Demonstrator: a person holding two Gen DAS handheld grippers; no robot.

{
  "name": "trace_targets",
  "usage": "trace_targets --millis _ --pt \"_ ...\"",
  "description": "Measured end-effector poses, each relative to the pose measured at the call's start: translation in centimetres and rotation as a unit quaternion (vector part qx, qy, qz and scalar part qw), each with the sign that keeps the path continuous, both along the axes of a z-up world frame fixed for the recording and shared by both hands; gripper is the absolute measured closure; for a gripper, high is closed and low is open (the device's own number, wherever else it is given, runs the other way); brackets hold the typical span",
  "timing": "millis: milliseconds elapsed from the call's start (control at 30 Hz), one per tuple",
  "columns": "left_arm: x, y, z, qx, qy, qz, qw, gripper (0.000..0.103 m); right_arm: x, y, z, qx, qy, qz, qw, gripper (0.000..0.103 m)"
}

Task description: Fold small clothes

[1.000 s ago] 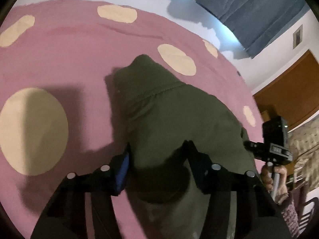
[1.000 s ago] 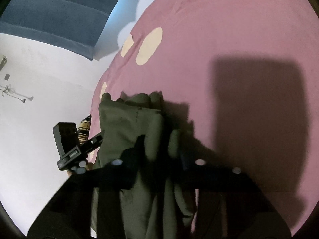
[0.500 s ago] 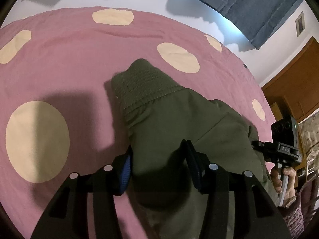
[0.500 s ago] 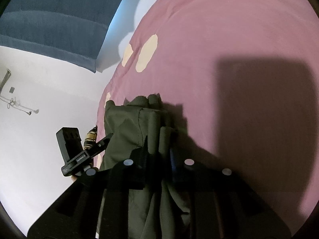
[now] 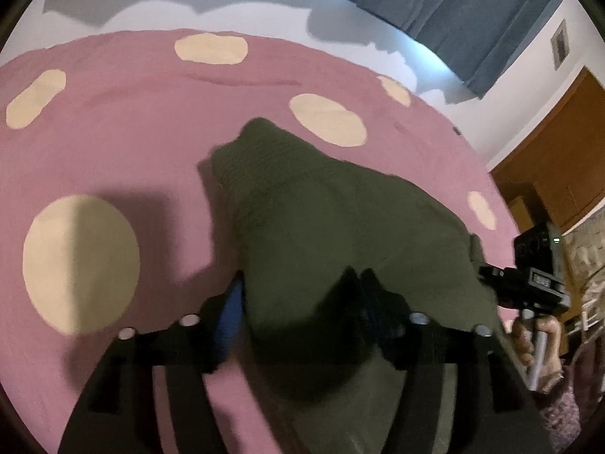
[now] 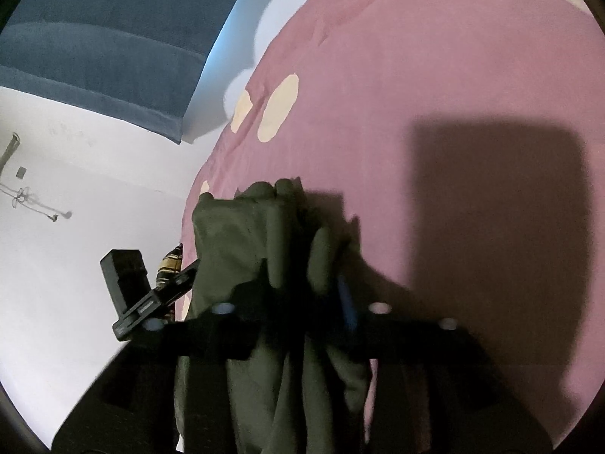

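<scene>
Pink spotted bed (image 5: 113,132) carries the olive garment (image 5: 340,227), both grippers' jaws clenched on it; lay its ribbed end flat, edges aligned.

Dim, softly blurred fisheye views, edges bowed, hard dark shadows across the bedspread (image 6: 472,75)

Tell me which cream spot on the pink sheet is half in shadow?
The big cream spot left of the green garment; its right half is shaded, unlike the smaller, fully lit ones farther away.

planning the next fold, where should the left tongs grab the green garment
Probably the ribbed hem at the far end of the green garment: it lies flat on the pink bedspread with free corners. Come from its open left side, low along the bed.
</scene>
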State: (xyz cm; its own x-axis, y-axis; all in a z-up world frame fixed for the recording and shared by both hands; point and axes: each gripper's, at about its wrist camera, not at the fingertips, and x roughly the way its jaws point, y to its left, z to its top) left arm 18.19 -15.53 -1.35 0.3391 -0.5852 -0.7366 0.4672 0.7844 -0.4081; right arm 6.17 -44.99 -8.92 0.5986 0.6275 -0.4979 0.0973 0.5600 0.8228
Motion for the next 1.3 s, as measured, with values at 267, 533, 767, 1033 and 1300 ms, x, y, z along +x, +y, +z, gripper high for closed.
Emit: trace_targets --millis 267,533,767,1033,1300 --pt "-7.6 3.7 0.7 -0.055 0.026 -0.013 0.9981 0.022 -6.3 0.3 1.6 -0.019 0.003 0.015 1.0 0.033" --pt "-14.3 4.7 -0.9 -0.091 0.07 -0.032 0.9929 0.022 -11.8 2.5 0.9 -0.001 0.006 0.036 0.999 0.029" --pt "-14.4 3.8 -2.3 -0.086 0.085 -0.035 0.9921 0.038 -12.0 4.2 1.0 -0.054 0.013 0.052 0.997 0.06" --pt "-14.5 2.3 -1.5 -0.052 0.062 -0.041 0.9959 0.048 -12.2 4.9 0.2 -0.038 0.008 0.047 0.998 0.075" --pt "-15.0 2.3 -1.7 -0.049 0.051 -0.042 0.9966 0.048 -12.1 4.0 -1.1 -0.001 -0.002 0.05 0.999 0.076"
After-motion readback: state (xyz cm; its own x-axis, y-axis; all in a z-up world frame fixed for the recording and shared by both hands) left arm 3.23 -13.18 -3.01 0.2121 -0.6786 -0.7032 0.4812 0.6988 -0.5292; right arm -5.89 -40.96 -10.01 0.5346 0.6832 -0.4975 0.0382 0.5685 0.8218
